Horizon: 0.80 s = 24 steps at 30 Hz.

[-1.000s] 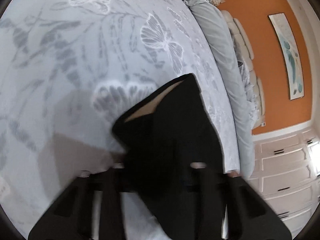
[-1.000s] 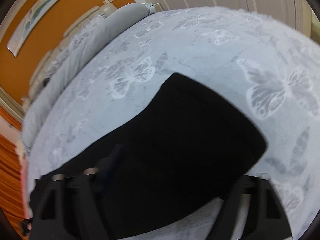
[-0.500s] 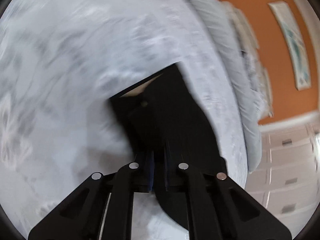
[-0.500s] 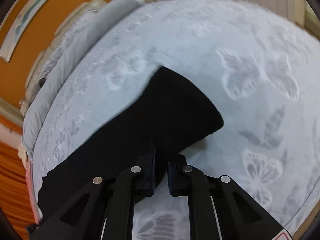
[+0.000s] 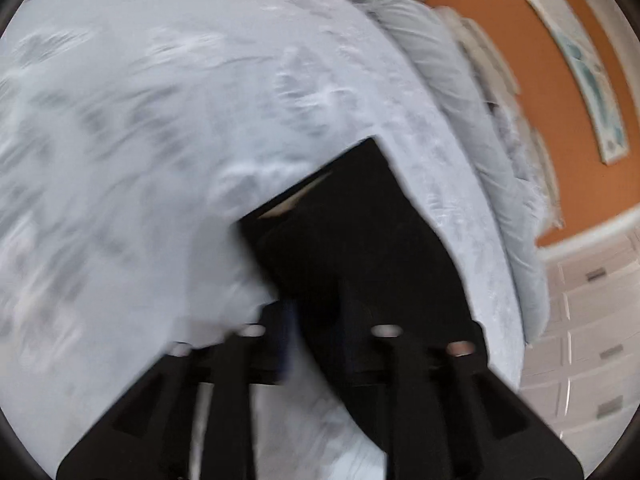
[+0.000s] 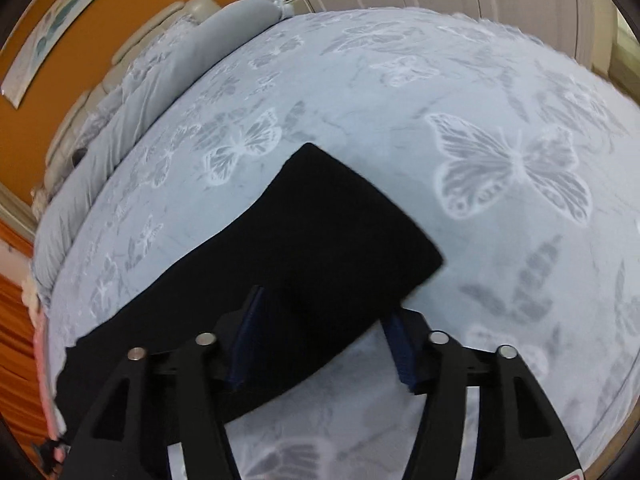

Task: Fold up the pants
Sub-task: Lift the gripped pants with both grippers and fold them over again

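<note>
Black pants lie flat on a pale blue bedspread with a butterfly print. In the right wrist view my right gripper is open, its blue-padded fingers apart over the near edge of a leg end. In the blurred left wrist view the pants show the waist end with a light inner lining. My left gripper is open, its fingers astride the fabric's near edge.
A long grey bolster lies along the head of the bed. Behind it is an orange wall with a framed picture. White cupboard drawers stand at the right.
Both grippers were shut on the pants half a second ago and have now opened, letting the fabric go. The pants lie a little further from both cameras.
</note>
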Each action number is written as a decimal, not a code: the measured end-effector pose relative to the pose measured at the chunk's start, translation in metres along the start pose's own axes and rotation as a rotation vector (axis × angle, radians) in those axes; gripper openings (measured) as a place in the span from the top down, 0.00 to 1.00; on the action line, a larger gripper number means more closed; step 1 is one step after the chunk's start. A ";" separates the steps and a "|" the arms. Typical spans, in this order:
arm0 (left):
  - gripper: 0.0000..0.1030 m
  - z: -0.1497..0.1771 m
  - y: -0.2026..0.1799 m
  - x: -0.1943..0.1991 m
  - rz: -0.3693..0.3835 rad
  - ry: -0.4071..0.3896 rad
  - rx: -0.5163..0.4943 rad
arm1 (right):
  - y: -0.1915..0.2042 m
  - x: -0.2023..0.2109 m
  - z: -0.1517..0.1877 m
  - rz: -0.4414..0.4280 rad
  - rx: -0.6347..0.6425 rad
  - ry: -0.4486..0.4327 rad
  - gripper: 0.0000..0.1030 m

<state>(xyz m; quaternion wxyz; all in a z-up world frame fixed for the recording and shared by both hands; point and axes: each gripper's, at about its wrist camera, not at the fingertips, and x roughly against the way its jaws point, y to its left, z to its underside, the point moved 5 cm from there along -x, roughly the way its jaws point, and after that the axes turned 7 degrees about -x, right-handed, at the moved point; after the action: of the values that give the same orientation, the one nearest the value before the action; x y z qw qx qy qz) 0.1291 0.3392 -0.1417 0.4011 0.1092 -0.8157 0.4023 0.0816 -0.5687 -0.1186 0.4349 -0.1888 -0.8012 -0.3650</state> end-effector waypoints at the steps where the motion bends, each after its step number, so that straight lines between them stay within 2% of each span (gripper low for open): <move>1: 0.37 0.003 0.010 0.005 -0.014 -0.005 0.054 | -0.004 0.001 0.000 -0.004 -0.018 0.011 0.37; 2: 0.31 0.005 0.018 0.008 -0.025 -0.013 0.122 | -0.009 0.001 0.001 -0.027 -0.050 0.027 0.34; 3: 0.31 0.009 0.030 0.012 -0.011 -0.025 0.201 | -0.013 0.001 0.002 -0.058 -0.086 0.042 0.34; 4: 0.31 0.010 0.035 0.011 0.013 -0.024 0.237 | -0.015 0.001 0.003 -0.086 -0.114 0.055 0.33; 5: 0.28 0.008 0.037 0.008 0.020 -0.015 0.245 | -0.016 0.000 0.003 -0.102 -0.126 0.061 0.31; 6: 0.19 0.005 0.035 0.002 0.025 -0.008 0.228 | -0.017 -0.002 0.002 -0.116 -0.139 0.062 0.30; 8: 0.10 0.000 0.025 -0.006 0.015 -0.018 0.194 | -0.016 -0.005 0.000 -0.134 -0.149 0.054 0.29; 9: 0.10 0.000 0.021 -0.007 -0.002 -0.028 0.173 | -0.014 -0.008 -0.002 -0.150 -0.146 0.043 0.29; 10: 0.11 0.000 0.018 -0.009 -0.012 -0.034 0.146 | -0.012 -0.011 -0.004 -0.157 -0.135 0.030 0.34; 11: 0.15 0.000 0.010 -0.014 -0.019 -0.037 0.106 | -0.009 -0.016 -0.007 -0.147 -0.117 0.019 0.54; 13: 0.47 -0.002 0.000 -0.020 -0.007 -0.035 0.051 | -0.003 -0.027 -0.012 -0.124 -0.091 0.031 0.90; 14: 0.74 -0.001 -0.008 -0.033 0.059 0.021 0.021 | 0.000 -0.028 -0.014 -0.131 -0.099 0.022 0.90; 17: 0.82 -0.002 -0.004 -0.037 0.070 0.022 0.032 | 0.038 0.001 -0.017 -0.156 -0.007 -0.072 0.91; 20: 0.84 -0.008 -0.014 -0.023 0.125 -0.005 0.024 | 0.108 0.043 -0.006 -0.200 0.178 -0.181 0.91; 22: 0.84 -0.007 -0.024 -0.011 0.127 -0.030 -0.023 | 0.163 0.059 0.019 -0.237 0.314 -0.202 0.91; 24: 0.84 -0.006 -0.036 -0.004 0.109 -0.055 -0.080 | 0.204 0.058 0.046 -0.254 0.419 -0.179 0.91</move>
<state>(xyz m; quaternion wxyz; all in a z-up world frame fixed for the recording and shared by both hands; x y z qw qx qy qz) 0.1528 0.3197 -0.1221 0.3602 0.0596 -0.8465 0.3875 0.1505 -0.3999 -0.0005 0.3427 -0.0238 -0.9119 -0.2245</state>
